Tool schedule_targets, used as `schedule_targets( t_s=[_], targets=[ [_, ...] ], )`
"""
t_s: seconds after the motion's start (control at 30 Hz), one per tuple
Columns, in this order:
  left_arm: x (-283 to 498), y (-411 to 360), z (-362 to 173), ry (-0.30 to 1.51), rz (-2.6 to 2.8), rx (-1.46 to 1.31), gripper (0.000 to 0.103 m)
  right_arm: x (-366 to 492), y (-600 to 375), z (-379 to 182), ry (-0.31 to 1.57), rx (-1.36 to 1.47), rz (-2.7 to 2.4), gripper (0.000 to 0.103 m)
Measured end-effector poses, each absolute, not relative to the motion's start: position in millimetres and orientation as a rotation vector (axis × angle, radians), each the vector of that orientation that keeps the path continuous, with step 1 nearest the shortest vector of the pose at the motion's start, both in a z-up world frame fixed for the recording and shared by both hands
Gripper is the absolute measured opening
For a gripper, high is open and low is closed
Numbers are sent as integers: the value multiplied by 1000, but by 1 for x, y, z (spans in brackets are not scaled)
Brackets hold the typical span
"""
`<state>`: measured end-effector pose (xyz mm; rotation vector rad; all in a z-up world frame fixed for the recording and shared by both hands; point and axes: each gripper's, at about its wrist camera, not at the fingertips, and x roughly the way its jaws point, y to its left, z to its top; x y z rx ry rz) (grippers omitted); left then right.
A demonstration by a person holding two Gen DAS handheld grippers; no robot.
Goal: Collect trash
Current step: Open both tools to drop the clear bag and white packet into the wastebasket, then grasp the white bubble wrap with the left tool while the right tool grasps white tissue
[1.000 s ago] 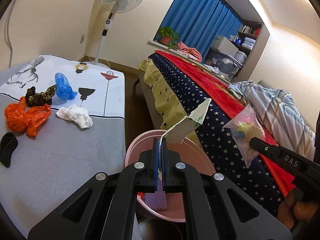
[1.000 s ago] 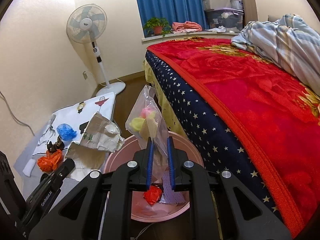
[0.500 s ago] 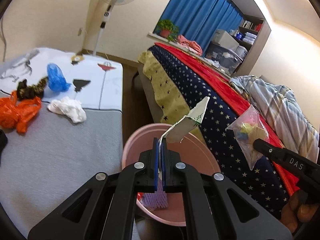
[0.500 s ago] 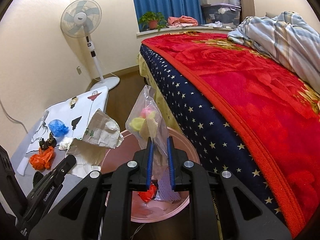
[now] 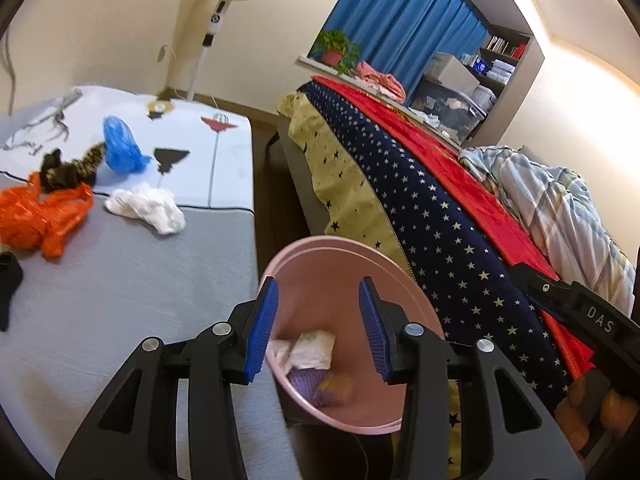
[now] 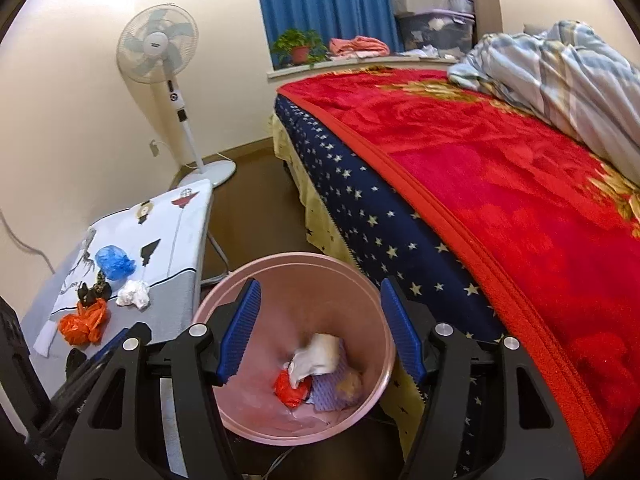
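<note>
Over the round pink bin (image 6: pixel 372 280), your left gripper (image 5: pixel 318 322) and right gripper (image 6: pixel 320 326) have just been opening; both stand wide and empty. Crumpled white paper (image 6: pixel 318 356) lies inside. Only your right view shows the red wad (image 6: pixel 290 390); orange bag (image 5: pixel 36 218), blue bag (image 5: pixel 120 146), white tissue (image 5: pixel 146 208) sit on the grey table (image 5: pixel 120 300).

A pink bin (image 6: pixel 372 292) is sitting low in the frame's centre, holding crumpled white paper (image 6: pixel 316 358), a red scrap (image 6: pixel 290 390) and purple mesh (image 6: pixel 326 394). An orange bag (image 6: pixel 82 322), white wad (image 6: pixel 134 294) and blue bag (image 6: pixel 114 262) are lying on the desk (image 6: pixel 160 308) at lower left.
</note>
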<state>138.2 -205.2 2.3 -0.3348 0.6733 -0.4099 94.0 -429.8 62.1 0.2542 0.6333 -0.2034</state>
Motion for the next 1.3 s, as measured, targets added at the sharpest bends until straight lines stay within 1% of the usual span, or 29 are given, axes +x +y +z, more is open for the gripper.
schedule_targets(
  t_s=[0.1, 0.13, 0.17, 0.23, 0.27, 0.33, 0.4, 0.43, 0.63, 0.9, 1.3],
  targets=[
    [132, -193, 10, 646, -398, -328, 39, 89, -423, 68, 613, 253, -185, 60],
    [129, -189, 13, 637, -396, -326, 35, 87, -420, 70, 605, 243, -184, 59],
    [126, -185, 16, 627, -393, -322, 33, 86, -418, 72, 600, 237, -183, 56],
    [120, -179, 20, 608, -384, -309, 26, 83, -413, 74, 594, 228, -173, 50],
    [118, -175, 23, 596, -376, -301, 25, 82, -409, 76, 590, 225, -165, 48],
    [113, -169, 27, 577, -359, -287, 25, 81, -403, 79, 582, 222, -144, 37],
    [108, -161, 30, 564, -339, -265, 23, 79, -398, 81, 575, 221, -121, 29],
    [106, -158, 30, 561, -331, -258, 23, 78, -395, 82, 570, 222, -113, 28],
    [98, -130, 32, 538, -263, -254, 23, 79, -374, 89, 549, 219, -73, 27],
    [94, -86, 31, 508, -150, -257, 23, 93, -338, 84, 543, 208, 12, 27],
    [98, -27, 21, 487, 40, -256, 23, 136, -289, 47, 578, 249, 137, 27]
  ],
)
